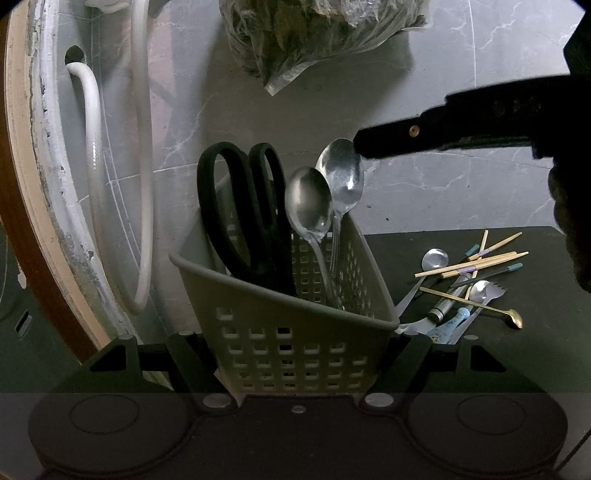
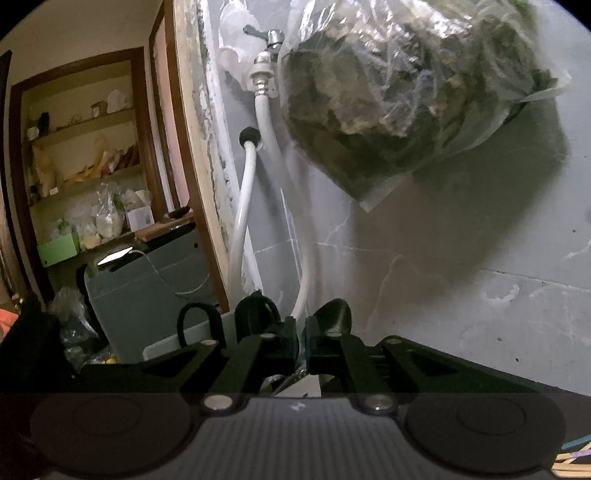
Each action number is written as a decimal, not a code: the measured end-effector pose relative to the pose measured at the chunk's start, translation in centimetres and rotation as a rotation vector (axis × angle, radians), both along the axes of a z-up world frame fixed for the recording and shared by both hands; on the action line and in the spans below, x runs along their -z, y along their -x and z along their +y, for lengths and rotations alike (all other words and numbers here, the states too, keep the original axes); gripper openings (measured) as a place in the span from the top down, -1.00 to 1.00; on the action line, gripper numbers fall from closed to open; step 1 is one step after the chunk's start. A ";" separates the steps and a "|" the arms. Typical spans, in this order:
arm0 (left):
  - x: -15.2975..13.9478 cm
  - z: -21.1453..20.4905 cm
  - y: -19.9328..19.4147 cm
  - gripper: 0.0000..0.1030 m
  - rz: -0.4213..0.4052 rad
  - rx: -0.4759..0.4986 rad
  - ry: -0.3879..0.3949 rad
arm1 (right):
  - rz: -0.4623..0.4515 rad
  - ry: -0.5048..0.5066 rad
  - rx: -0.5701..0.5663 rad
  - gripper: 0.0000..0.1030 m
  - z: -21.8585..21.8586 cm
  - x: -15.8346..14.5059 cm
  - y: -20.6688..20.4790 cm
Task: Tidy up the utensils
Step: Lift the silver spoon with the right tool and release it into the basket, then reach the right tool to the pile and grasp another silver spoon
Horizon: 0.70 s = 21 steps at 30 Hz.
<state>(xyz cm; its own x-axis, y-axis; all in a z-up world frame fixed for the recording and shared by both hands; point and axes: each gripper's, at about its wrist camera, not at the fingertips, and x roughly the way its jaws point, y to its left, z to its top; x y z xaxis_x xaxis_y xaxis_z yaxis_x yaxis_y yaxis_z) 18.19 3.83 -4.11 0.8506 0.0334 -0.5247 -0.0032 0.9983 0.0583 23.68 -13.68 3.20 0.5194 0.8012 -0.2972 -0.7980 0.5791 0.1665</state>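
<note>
A grey perforated caddy stands between my left gripper's fingers, which are shut on its walls. In it stand black scissors and two steel spoons, one lower and one taller. My right gripper reaches in from the right and is shut on the tip of the taller spoon's bowl. In the right wrist view the right gripper is closed on the spoon's bowl, seen dark from behind. Loose chopsticks, spoons and a gold stirrer lie on the black table.
A black table top holds the pile at right. A grey marble wall is behind, with white hoses at left and a hanging plastic bag of greens. A doorway with shelves shows in the right wrist view.
</note>
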 end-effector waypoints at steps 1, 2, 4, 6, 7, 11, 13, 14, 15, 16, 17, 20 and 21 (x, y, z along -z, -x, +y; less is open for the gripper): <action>0.0 0.1 0.0 -0.49 0.000 0.000 0.000 | -0.004 -0.007 0.009 0.75 -0.3 -0.2 0.1; 0.0 0.0 0.0 -0.49 0.000 -0.001 0.000 | -0.008 -0.013 0.018 0.63 -0.6 -0.4 0.1; 0.0 -0.1 0.0 -0.49 0.000 -0.001 0.000 | -0.019 -0.028 0.045 0.33 -1.4 -0.8 0.3; 0.0 -0.1 0.0 -0.49 0.000 -0.001 0.000 | -0.030 -0.038 0.075 0.10 -2.3 -1.2 0.3; 0.0 -0.1 0.0 -0.49 0.000 -0.001 -0.001 | -0.036 -0.040 0.094 -0.07 -2.8 -1.4 0.3; 0.1 -0.1 -0.1 -0.50 0.001 -0.003 -0.002 | -0.049 -0.038 0.176 -0.50 -4.9 -1.5 -0.3; 0.0 0.0 -0.1 -0.50 0.002 -0.005 -0.002 | -0.042 -0.038 0.227 -0.76 -6.1 -1.3 -0.8; 0.0 0.0 -0.2 -0.50 0.002 -0.006 -0.002 | -0.037 -0.038 0.253 -0.79 -6.7 -1.1 -1.0; 0.0 -0.1 -0.2 -0.50 0.003 -0.007 -0.003 | -0.030 -0.035 0.281 -0.85 -7.3 -0.9 -1.3; 0.0 -0.1 -0.2 -0.50 0.004 -0.007 -0.003 | -0.026 -0.029 0.301 -0.90 -7.7 -0.7 -1.5; 0.0 -0.1 -0.2 -0.50 0.005 -0.008 -0.004 | -0.024 -0.021 0.322 -0.93 -8.1 -0.4 -1.7; -0.1 -0.2 -0.4 -0.50 0.009 -0.010 -0.007 | -0.019 0.010 0.385 -0.99 -9.3 0.6 -2.1; -0.1 -0.3 -0.4 -0.50 0.011 -0.011 -0.011 | -0.010 0.020 0.397 -0.99 -9.5 1.0 -2.2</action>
